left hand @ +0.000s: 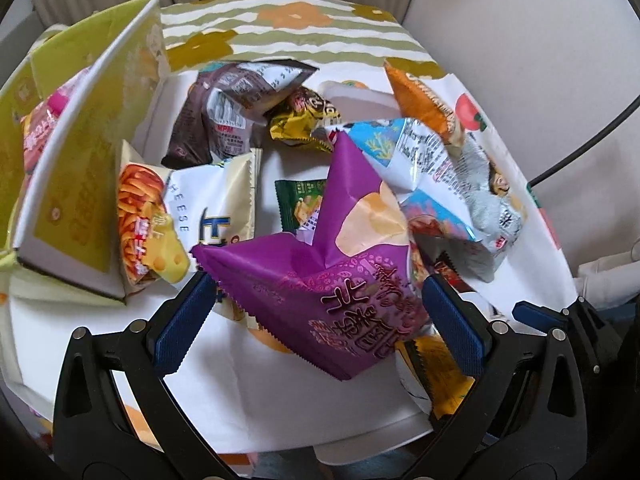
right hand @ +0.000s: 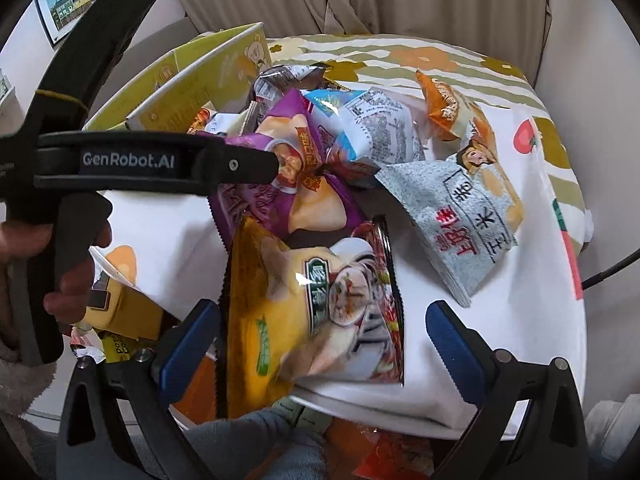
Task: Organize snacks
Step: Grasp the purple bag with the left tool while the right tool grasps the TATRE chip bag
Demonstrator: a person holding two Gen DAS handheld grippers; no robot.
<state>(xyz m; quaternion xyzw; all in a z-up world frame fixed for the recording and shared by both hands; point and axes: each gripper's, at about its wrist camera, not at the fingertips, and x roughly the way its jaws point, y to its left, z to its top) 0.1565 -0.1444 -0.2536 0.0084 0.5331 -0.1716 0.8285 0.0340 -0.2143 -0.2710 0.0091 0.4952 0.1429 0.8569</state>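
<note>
A pile of snack bags lies on a round table. In the left wrist view my left gripper (left hand: 316, 312) is open, its blue pads either side of a purple chip bag (left hand: 340, 280) that lies between them, not pinched. A yellow-green box (left hand: 84, 168) stands at the left with a pink bag inside. In the right wrist view my right gripper (right hand: 324, 340) is open around a yellow noodle-picture bag (right hand: 312, 312) at the table's front edge. The purple bag (right hand: 288, 184) lies behind it, under the left gripper's body (right hand: 128, 164).
Around lie a brown bag (left hand: 224, 116), a cheese-stick bag (left hand: 148, 220), a white cheese bag (left hand: 212, 204), a blue-white bag (left hand: 420, 156), a grey rice-snack bag (right hand: 460, 216) and an orange bag (right hand: 444, 108). The floral tablecloth (left hand: 288, 28) covers the table. Curtains hang behind.
</note>
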